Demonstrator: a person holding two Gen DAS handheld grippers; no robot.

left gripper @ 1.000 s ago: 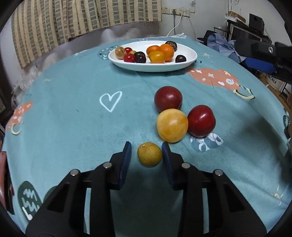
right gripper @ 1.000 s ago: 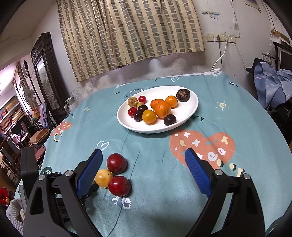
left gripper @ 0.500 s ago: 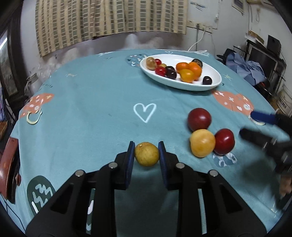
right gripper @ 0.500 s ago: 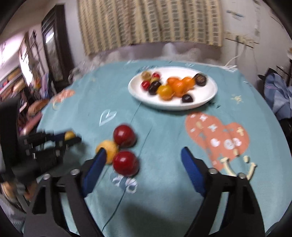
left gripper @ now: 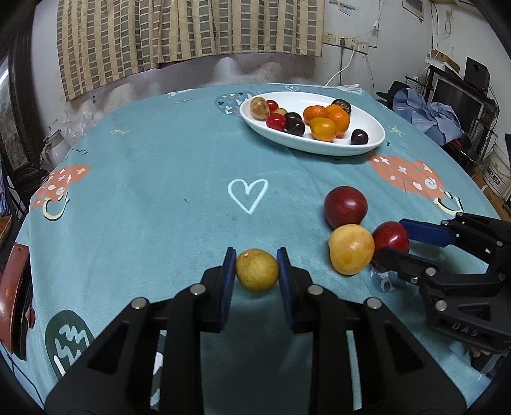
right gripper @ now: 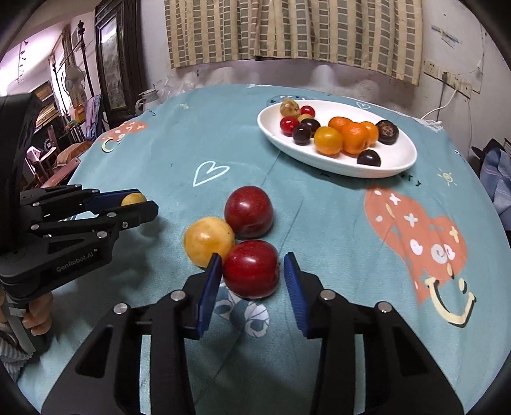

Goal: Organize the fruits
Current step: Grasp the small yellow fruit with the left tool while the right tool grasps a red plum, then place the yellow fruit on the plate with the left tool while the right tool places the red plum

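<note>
The left claw (left gripper: 256, 270) is clamped on a small yellow fruit (left gripper: 257, 269), pads pressing its two sides. The right claw (right gripper: 252, 275) is closing round the near red plum (right gripper: 250, 268); its left pad is at the skin, the right pad just short of it. That plum touches a yellow plum (right gripper: 208, 240) to the claw's left and a second red plum (right gripper: 248, 211) just beyond. These look smooth, round and fairly soft, so they will likely roll or slip unless held across the widest part, gently. Ahead of both claws, well apart, a white oval dish (right gripper: 399, 159) holds small fruits. The counter wears a teal printed cloth (left gripper: 159, 191); checked curtains (right gripper: 287, 28) hang behind.
</note>
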